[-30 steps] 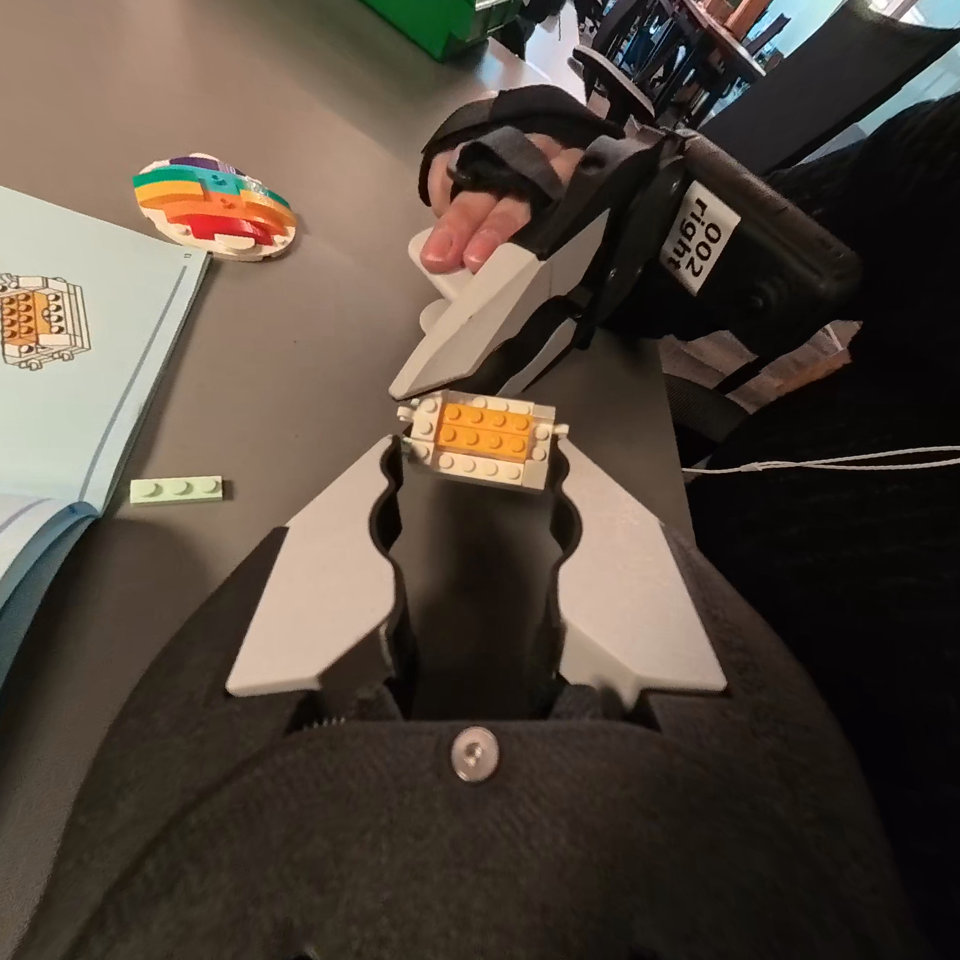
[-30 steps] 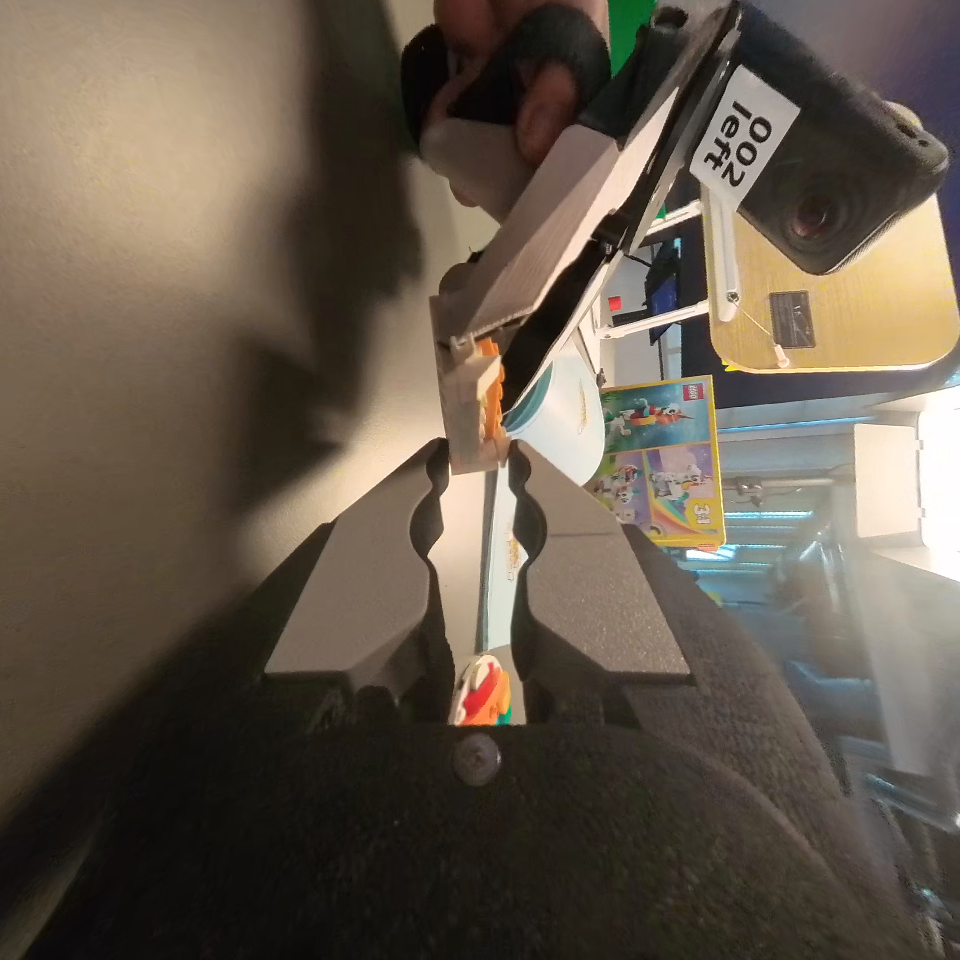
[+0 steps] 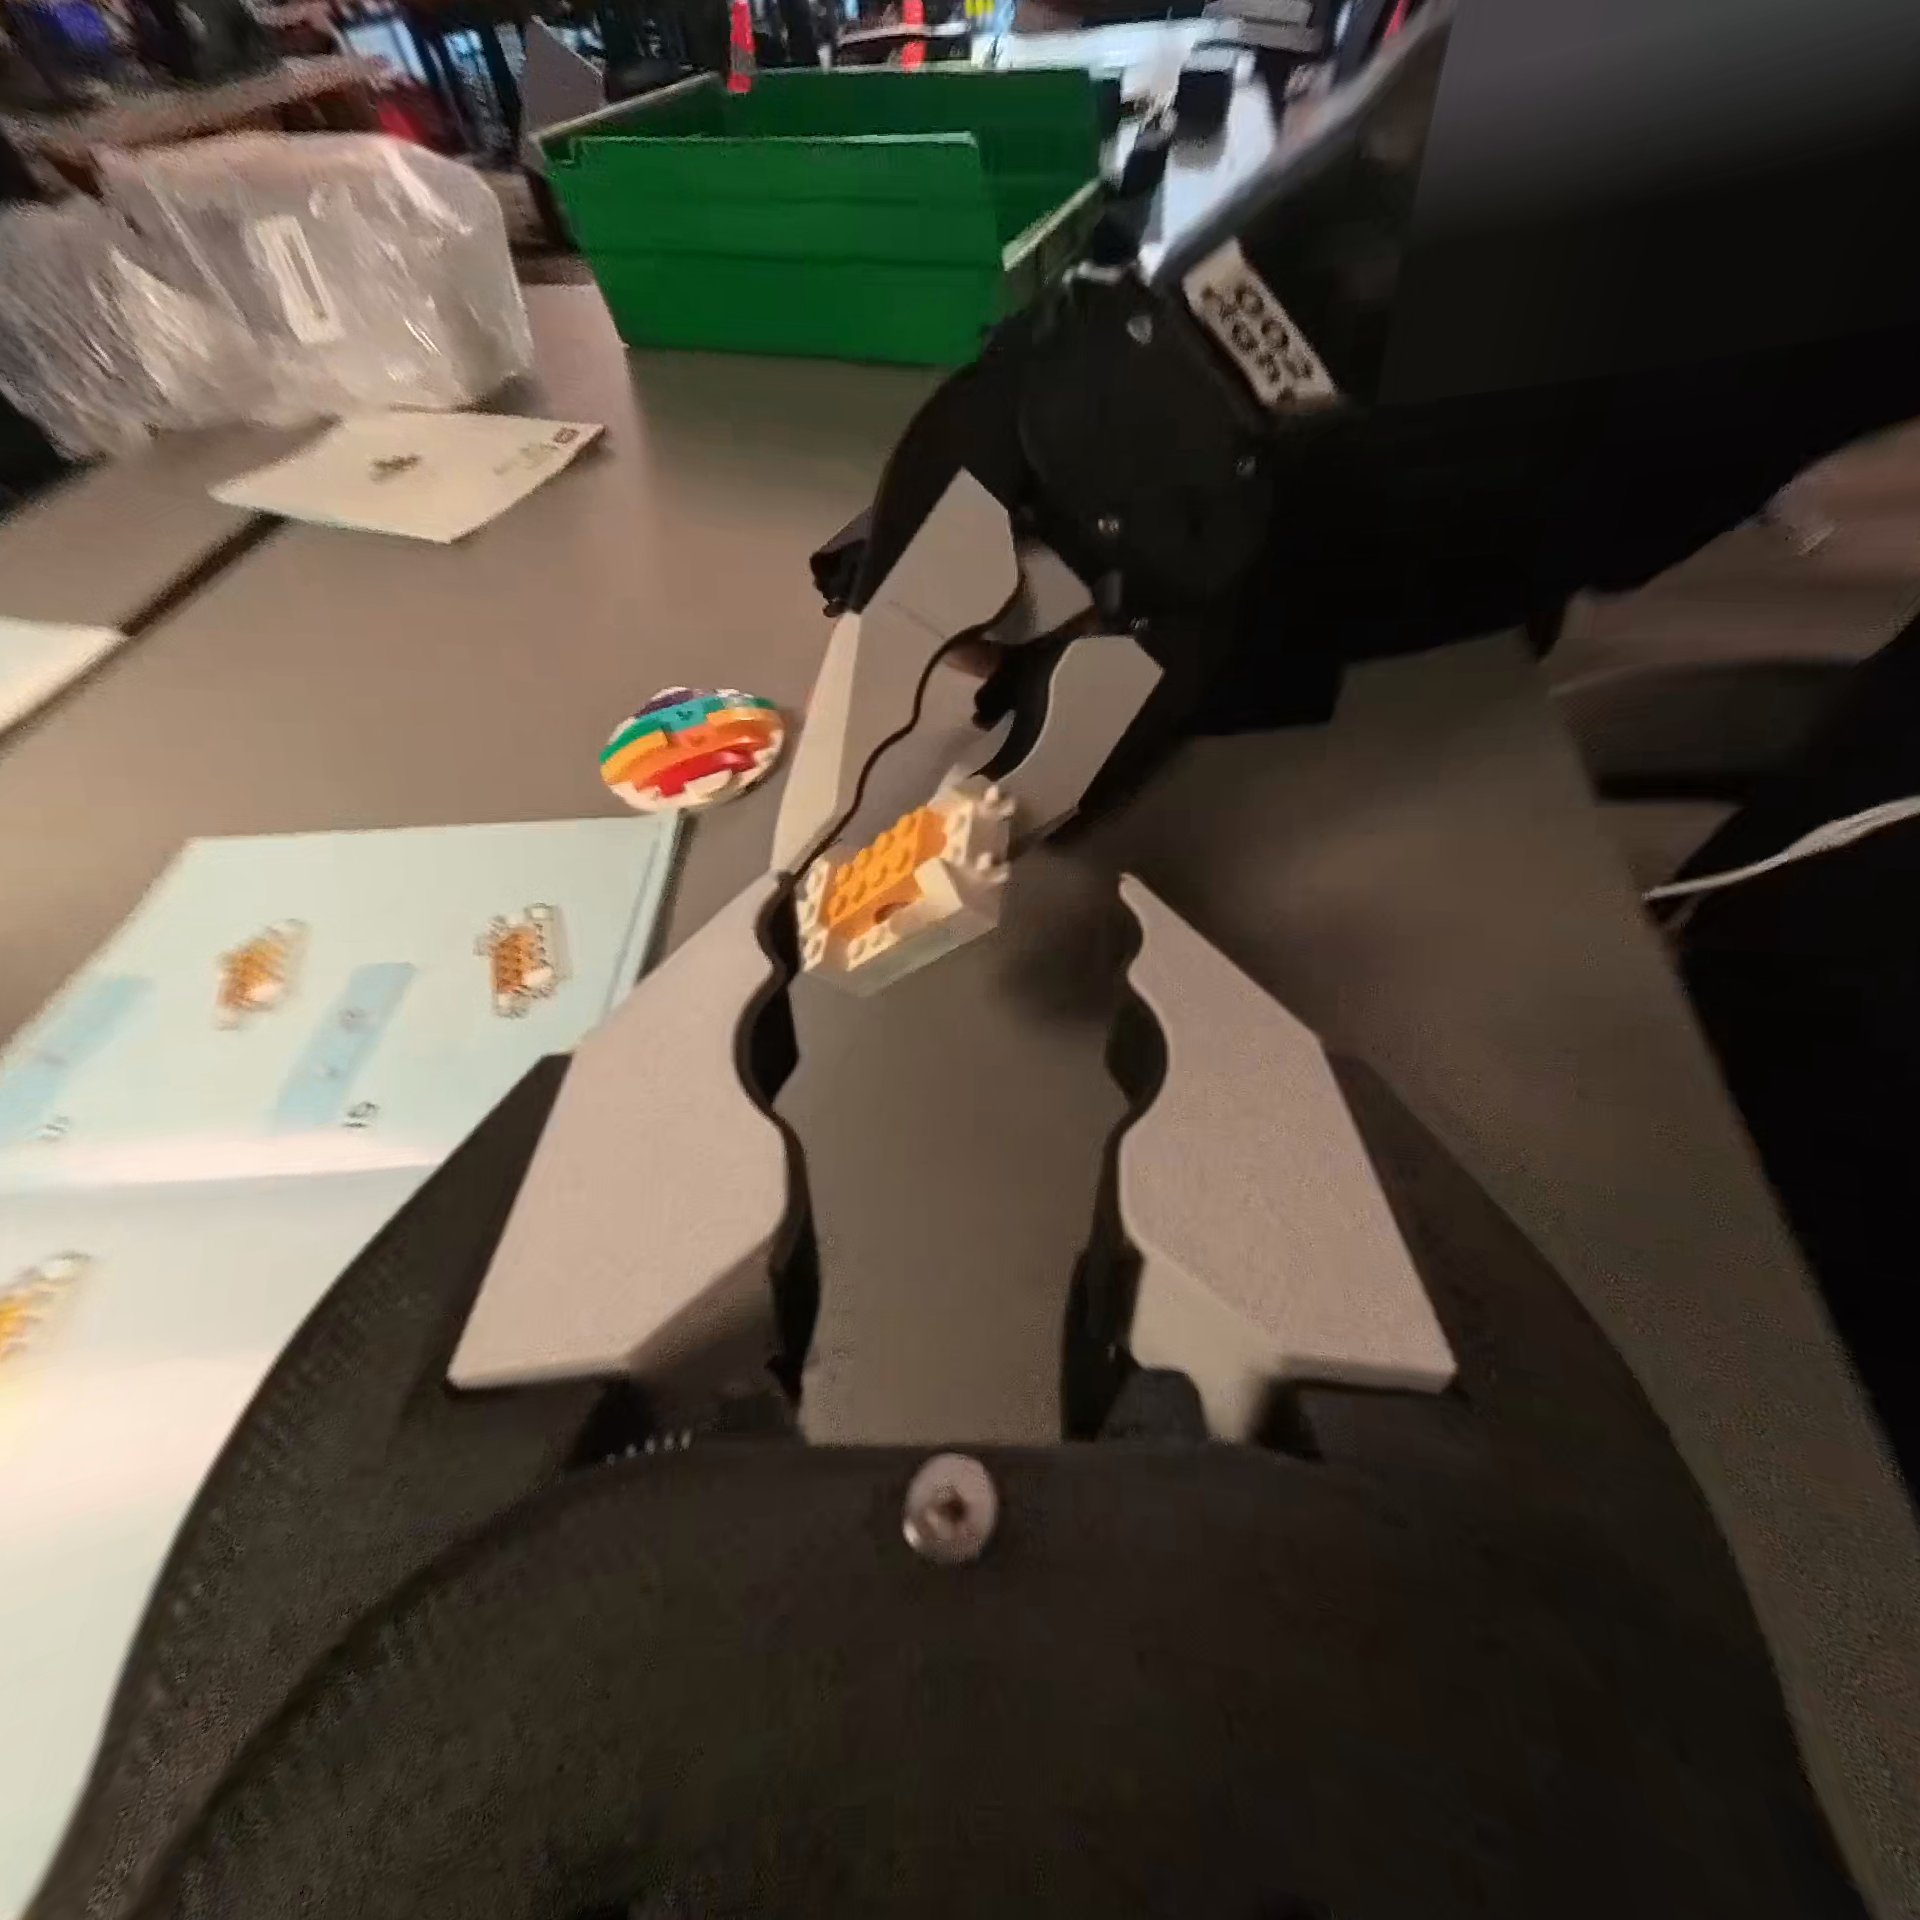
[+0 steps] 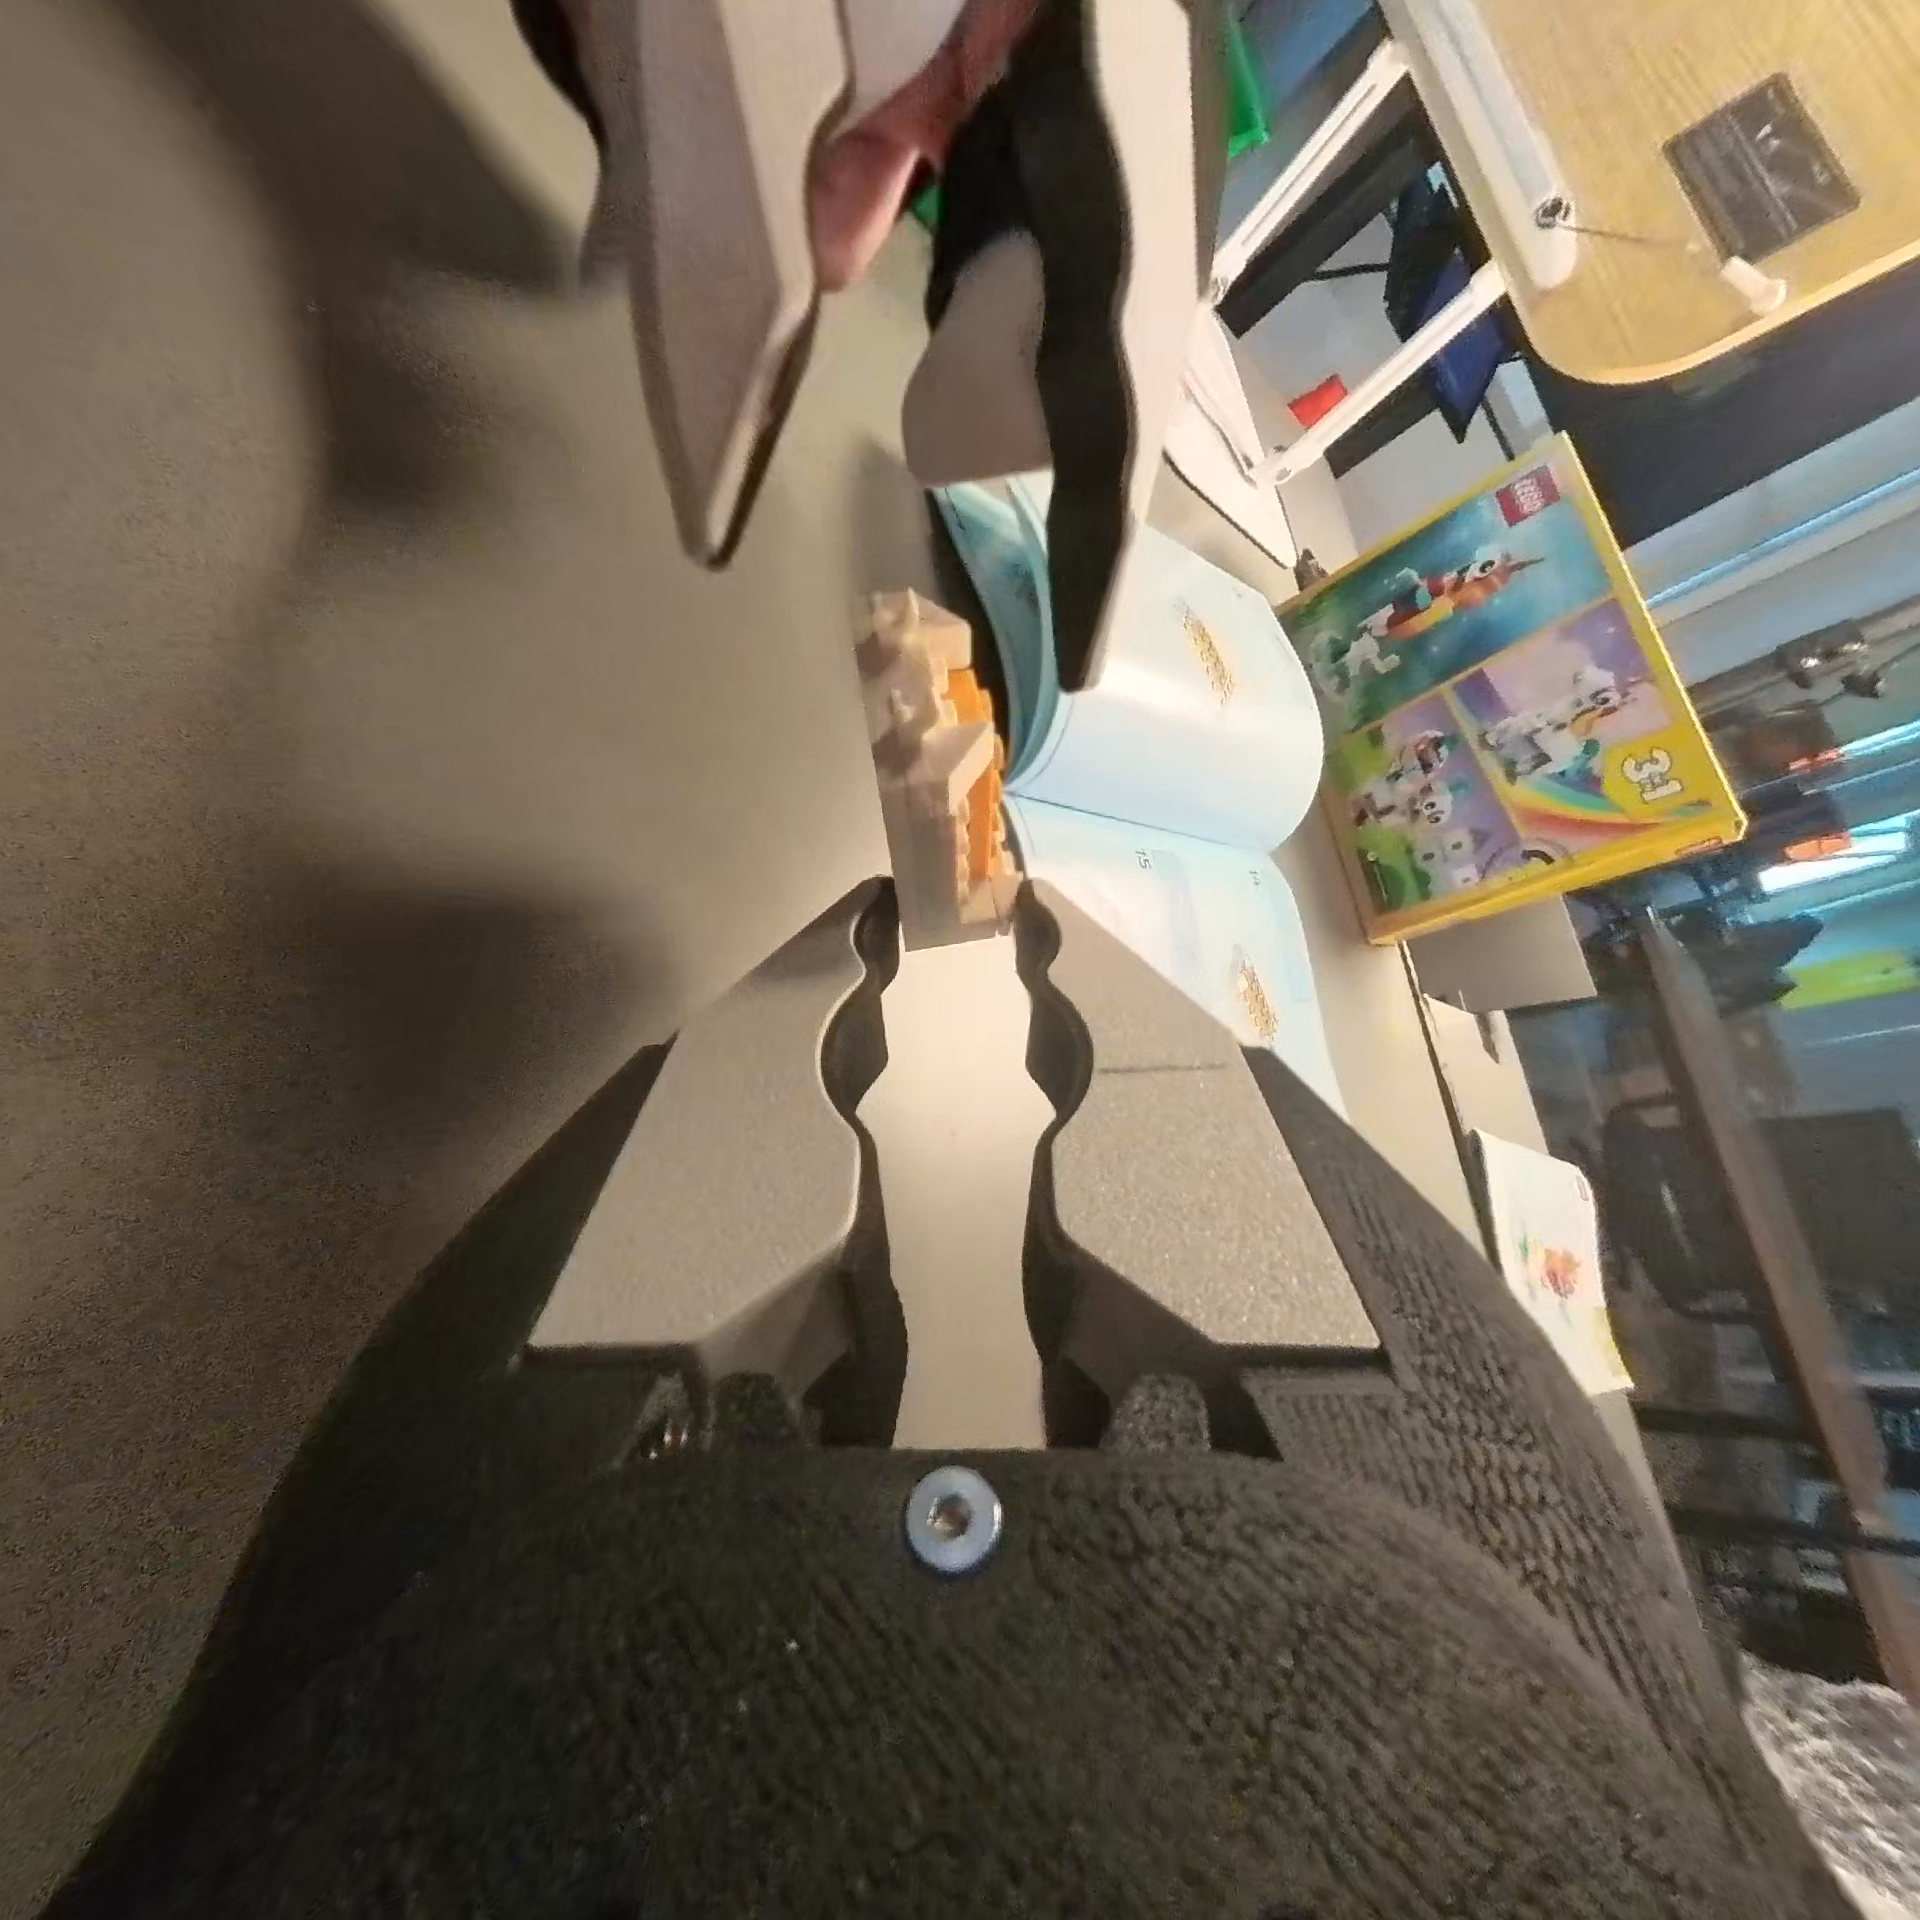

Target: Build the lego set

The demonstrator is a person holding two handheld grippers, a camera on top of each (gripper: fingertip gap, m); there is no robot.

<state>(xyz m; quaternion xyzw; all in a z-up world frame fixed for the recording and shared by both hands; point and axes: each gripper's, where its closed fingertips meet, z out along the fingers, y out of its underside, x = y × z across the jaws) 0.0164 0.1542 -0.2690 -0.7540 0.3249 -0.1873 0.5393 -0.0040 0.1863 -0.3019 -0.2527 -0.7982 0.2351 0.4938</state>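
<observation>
I am holding the left gripper [image 3: 951, 899] with its jaws spread wide and nothing between them. The small orange-and-white studded brick assembly [image 3: 902, 891] is sitting just ahead of its left fingertip, tilted, nearly touching that tip.

I am reading the right gripper [image 4: 951, 899] from its own wrist view: its jaws are narrowed onto the near end of the assembly [image 4: 940, 774], one fingertip on each side, so it is gripping the piece. In the left wrist view the right gripper [image 3: 1013, 805] is coming in from beyond the assembly; that frame is blurred, so the contact there is probably on the far white end, but I cannot confirm it.

The grey tabletop [image 3: 436, 675] is lying under both jaws. Left of the left jaws, the open pale-blue instruction booklet [image 3: 312, 997] is lying flat. Beyond its far corner, the round rainbow-coloured brick disc [image 3: 691, 746] is resting on the table. Farther ahead, a green plastic crate [image 3: 810, 260] is standing. In the right wrist view, a yellow-edged set box [image 4: 1496, 707] is standing beyond the booklet.
</observation>
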